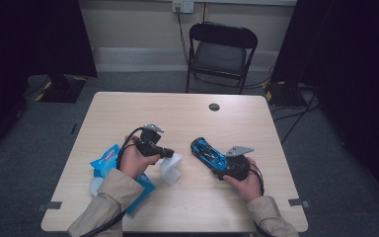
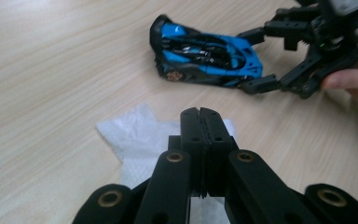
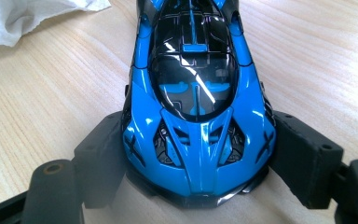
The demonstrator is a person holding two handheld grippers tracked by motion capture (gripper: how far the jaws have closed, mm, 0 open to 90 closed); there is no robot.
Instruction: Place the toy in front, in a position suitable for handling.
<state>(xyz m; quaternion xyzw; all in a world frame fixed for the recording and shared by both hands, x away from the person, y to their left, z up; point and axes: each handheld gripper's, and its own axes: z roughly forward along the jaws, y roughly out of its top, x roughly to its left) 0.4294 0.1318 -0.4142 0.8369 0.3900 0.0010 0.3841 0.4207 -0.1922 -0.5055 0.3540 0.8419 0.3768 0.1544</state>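
While tissue (image 2: pixel 135 140) hung from clenched left tongs (image 2: pixel 200 114): wipe could drag.
Right tongs (image 3: pixel 196 154): gripped blue car (image 3: pixel 196 93); sideways push might twist it loose.

Lab: black curtains (image 1: pixel 24 34), taped floor (image 1: pixel 47 205)

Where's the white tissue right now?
In the high view the white tissue lies on the table near its middle, under the shut left gripper, left of the blue toy car.
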